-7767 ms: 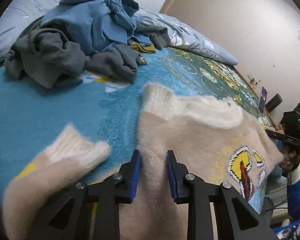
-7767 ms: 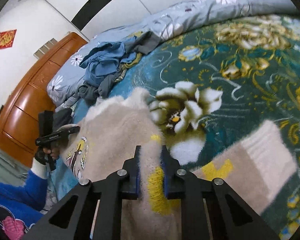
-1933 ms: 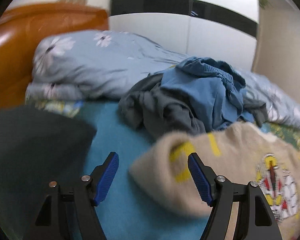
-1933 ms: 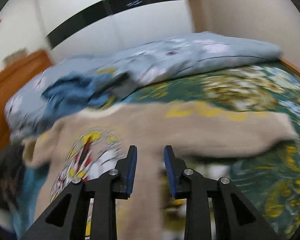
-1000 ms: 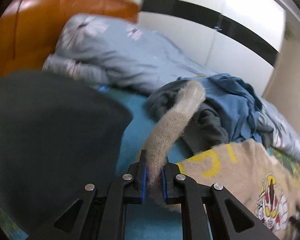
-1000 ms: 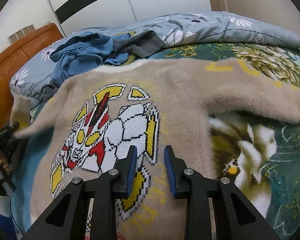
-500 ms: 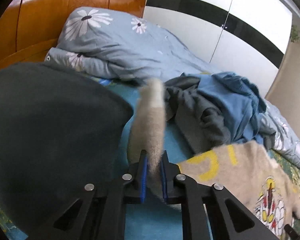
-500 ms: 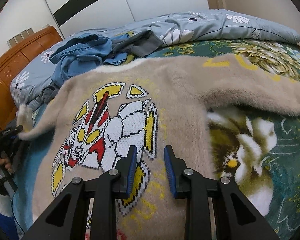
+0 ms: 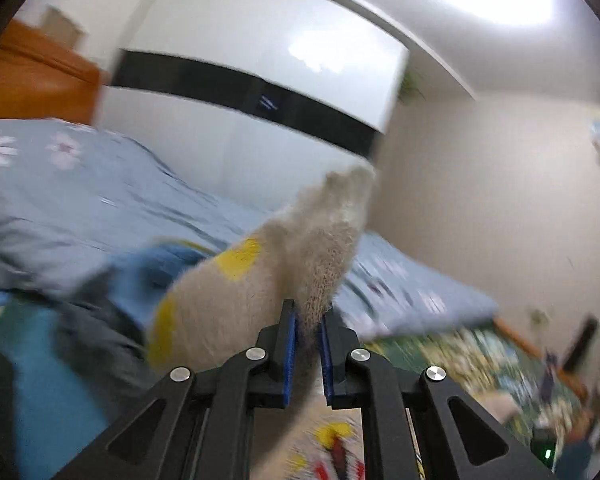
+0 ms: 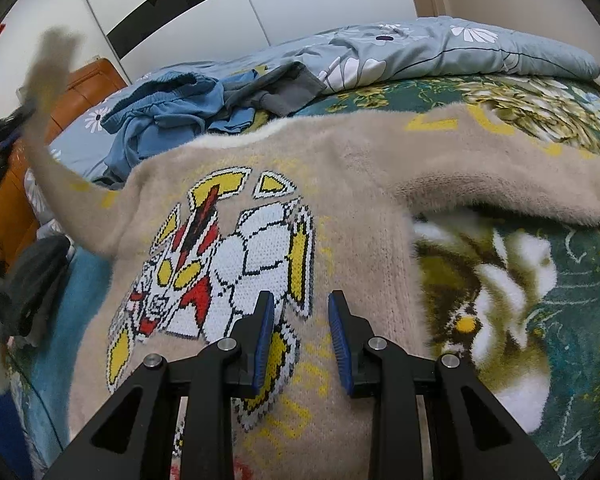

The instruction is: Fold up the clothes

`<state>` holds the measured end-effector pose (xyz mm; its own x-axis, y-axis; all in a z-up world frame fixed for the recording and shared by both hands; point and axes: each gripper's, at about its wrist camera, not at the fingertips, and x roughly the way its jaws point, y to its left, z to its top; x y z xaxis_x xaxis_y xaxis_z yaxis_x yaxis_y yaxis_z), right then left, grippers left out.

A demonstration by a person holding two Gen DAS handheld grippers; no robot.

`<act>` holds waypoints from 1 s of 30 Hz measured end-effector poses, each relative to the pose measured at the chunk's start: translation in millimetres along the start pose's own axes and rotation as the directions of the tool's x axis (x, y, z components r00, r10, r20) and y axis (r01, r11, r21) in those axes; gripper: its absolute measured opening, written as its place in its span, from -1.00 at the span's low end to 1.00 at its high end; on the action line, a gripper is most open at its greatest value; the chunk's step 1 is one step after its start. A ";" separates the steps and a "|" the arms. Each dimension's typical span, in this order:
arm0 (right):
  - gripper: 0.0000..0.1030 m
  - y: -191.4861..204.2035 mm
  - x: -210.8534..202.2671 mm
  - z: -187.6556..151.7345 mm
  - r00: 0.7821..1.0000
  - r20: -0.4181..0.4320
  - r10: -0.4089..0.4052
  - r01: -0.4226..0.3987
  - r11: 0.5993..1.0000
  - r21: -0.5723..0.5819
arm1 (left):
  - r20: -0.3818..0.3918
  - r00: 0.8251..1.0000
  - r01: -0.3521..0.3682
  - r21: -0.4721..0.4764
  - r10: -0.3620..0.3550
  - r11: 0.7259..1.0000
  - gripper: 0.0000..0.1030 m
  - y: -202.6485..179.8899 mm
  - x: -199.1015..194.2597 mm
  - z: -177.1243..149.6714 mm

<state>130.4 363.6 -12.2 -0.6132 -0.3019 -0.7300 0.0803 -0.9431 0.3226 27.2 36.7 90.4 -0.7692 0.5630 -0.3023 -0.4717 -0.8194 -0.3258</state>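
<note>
A beige fuzzy sweater [image 10: 340, 208] with a robot picture lies face up on the patterned bed cover [image 10: 540, 280]. My left gripper [image 9: 308, 320] is shut on the sweater's left sleeve [image 9: 284, 256] and holds it up in the air; the cuff stands above the jaws. In the right wrist view that raised sleeve [image 10: 48, 92] sweeps up at the far left. My right gripper [image 10: 300, 312] is open and empty, just above the sweater's lower front. The other sleeve [image 10: 500, 176] lies out to the right.
A heap of blue and grey clothes [image 10: 204, 100] lies behind the sweater, against a grey-blue floral duvet [image 10: 440, 52]. A dark garment [image 10: 32, 280] sits at the bed's left edge. A wooden headboard [image 9: 28, 80] and a white wardrobe [image 9: 260, 80] stand behind.
My left gripper closed on the left sleeve and has now swung it up high and toward the right. My right gripper stays open over the sweater's front.
</note>
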 end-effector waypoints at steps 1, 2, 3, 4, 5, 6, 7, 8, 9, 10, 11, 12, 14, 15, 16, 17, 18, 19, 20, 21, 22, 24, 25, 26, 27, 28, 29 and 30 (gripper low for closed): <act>-0.44 -1.9 -1.7 -0.3 1.000 0.003 0.005 -0.005 1.000 0.010 | -0.046 0.998 0.034 0.013 -0.033 0.999 -0.78 -10.3 14.4 -10.4; -0.44 -4.3 -3.4 -0.6 1.000 0.007 0.007 -0.007 1.000 0.018 | -0.087 0.995 0.055 0.020 -0.053 0.998 -0.78 -17.9 25.8 -20.0; -0.44 -7.4 -5.3 -0.7 1.000 0.011 0.010 -0.011 1.000 0.028 | -0.142 0.987 0.075 0.029 -0.071 0.997 -0.78 -26.7 40.0 -32.8; -0.44 -10.8 -7.1 -0.7 1.000 0.016 0.014 -0.014 0.999 0.038 | -0.194 0.978 0.087 0.042 -0.078 0.995 -0.78 -33.9 52.8 -45.5; -0.44 -13.8 -8.7 -0.6 1.000 0.018 0.017 -0.018 0.999 0.048 | -0.236 0.969 0.093 0.056 -0.078 0.994 -0.78 -39.2 63.1 -56.2; -0.44 -16.7 -10.0 -0.3 1.000 0.021 0.020 -0.021 0.998 0.058 | -0.277 0.958 0.100 0.069 -0.077 0.993 -0.78 -44.5 73.5 -67.0; -0.44 -20.2 -11.3 0.2 0.999 0.023 0.026 -0.028 0.997 0.074 | -0.311 0.948 0.098 0.080 -0.068 0.992 -0.78 -48.0 81.5 -76.7; -0.44 -22.9 -12.1 1.0 0.999 0.025 0.035 -0.037 0.995 0.089 | -0.339 0.939 0.089 0.090 -0.053 0.992 -0.78 -50.3 87.7 -85.6; -0.44 -25.2 -12.6 1.9 0.999 0.025 0.044 -0.046 0.994 0.102 | -0.365 0.930 0.078 0.096 -0.038 0.992 -0.77 -51.0 93.2 -93.3; -0.44 -27.1 -13.0 2.8 0.998 0.026 0.050 -0.053 0.992 0.114 | -0.390 0.920 0.066 0.098 -0.022 0.993 -0.77 -50.6 98.3 -100.2; -0.44 -28.1 -13.3 3.7 0.998 0.028 0.054 -0.057 0.991 0.121 | -0.415 0.910 0.054 0.101 -0.007 0.993 -0.77 -50.1 103.4 -107.1; -0.44 -28.8 -13.6 4.7 0.998 0.031 0.058 -0.061 0.990 0.128 | -0.438 0.899 0.048 0.095 -0.002 0.994 -0.73 -49.0 106.8 -112.4; -0.44 -30.5 -12.6 7.1 0.997 0.034 0.070 -0.074 0.986 0.148 | -0.474 0.881 0.055 0.070 -0.015 0.996 -0.61 -46.7 109.6 -120.1; -0.44 -31.3 -11.9 8.4 0.996 0.035 0.077 -0.081 0.984 0.159 | -0.485 0.874 0.066 0.056 -0.031 0.996 -0.38 -46.7 108.9 -123.2; -0.44 -32.2 -11.2 9.6 0.996 0.037 0.083 -0.088 0.981 0.170 | -0.491 0.870 0.078 0.046 -0.046 0.996 -0.10 -47.4 106.3 -124.2; -0.44 -33.0 -10.7 11.2 0.995 0.040 0.091 -0.097 0.978 0.182 | -0.494 0.868 0.091 0.040 -0.060 0.995 -0.02 -48.6 102.0 -123.5; -0.44 -33.8 -10.2 12.9 0.994 0.045 0.099 -0.106 0.975 0.195 | -0.491 0.869 0.098 0.041 -0.066 0.994 0.07 -50.1 94.7 -121.5; -0.44 -34.0 -9.8 14.9 0.992 0.050 0.112 -0.120 0.971 0.206 | -0.483 0.873 0.102 0.049 -0.065 0.994 0.15 -51.7 85.0 -118.6; -0.44 -33.2 -9.2 17.4 0.990 0.057 0.126 -0.136 0.968 0.213 | -0.476 0.877 0.105 0.058 -0.065 0.993 0.21 -53.4 75.3 -115.7; -0.44 -31.9 -7.4 19.6 0.989 0.057 0.140 -0.149 0.965 0.217 | -0.460 0.886 0.099 0.069 -0.056 0.993 0.24 -52.5 65.3 -112.9; -0.44 -30.5 -5.1 21.7 0.987 0.054 0.153 -0.162 0.962 0.220 | -0.435 0.900 0.071 0.091 -0.025 0.993 0.31 -48.4 51.9 -110.9; -0.44 -28.0 0.7 25.5 0.983 0.049 0.177 -0.183 0.957 0.226 | -0.381 0.920 -0.028 0.154 0.085 0.988 0.37 -36.3 30.1 -110.4; -0.44 -27.5 5.3 27.8 0.982 0.046 0.182 -0.188 0.955 0.230 | -0.356 0.919 -0.108 0.194 0.172 0.975 0.40 -26.3 19.6 -111.8; -0.44 -27.1 10.2 30.4 0.982 0.044 0.186 -0.191 0.953 0.233 | -0.350 0.903 -0.182 0.218 0.250 0.959 0.40 -14.6 12.3 -114.4; -0.44 -28.7 15.5 33.0 0.980 0.041 0.192 -0.197 0.948 0.248 | -0.359 0.883 -0.234 0.226 0.304 0.946 0.40 -3.7 8.0 -117.0; -0.44 -31.1 21.0 35.6 0.979 0.039 0.200 -0.203 0.941 0.269 | -0.377 0.861 -0.276 0.219 0.342 0.936 0.41 8.2 6.1 -119.8; -0.44 -33.6 26.5 38.1 0.978 0.038 0.207 -0.209 0.934 0.290 | -0.402 0.838 -0.312 0.202 0.369 0.929 0.42 20.8 6.1 -122.6; -0.44 -36.4 31.6 40.7 0.976 0.041 0.212 -0.214 0.924 0.316 | -0.427 0.814 -0.347 0.185 0.393 0.919 0.42 33.4 6.1 -125.4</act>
<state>76.1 394.0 -22.6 -0.6136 -0.4895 -0.6196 -0.0430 -0.7628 0.6452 60.9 26.3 -34.6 -0.6278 0.1823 -0.7567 -0.2464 -0.9687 -0.0289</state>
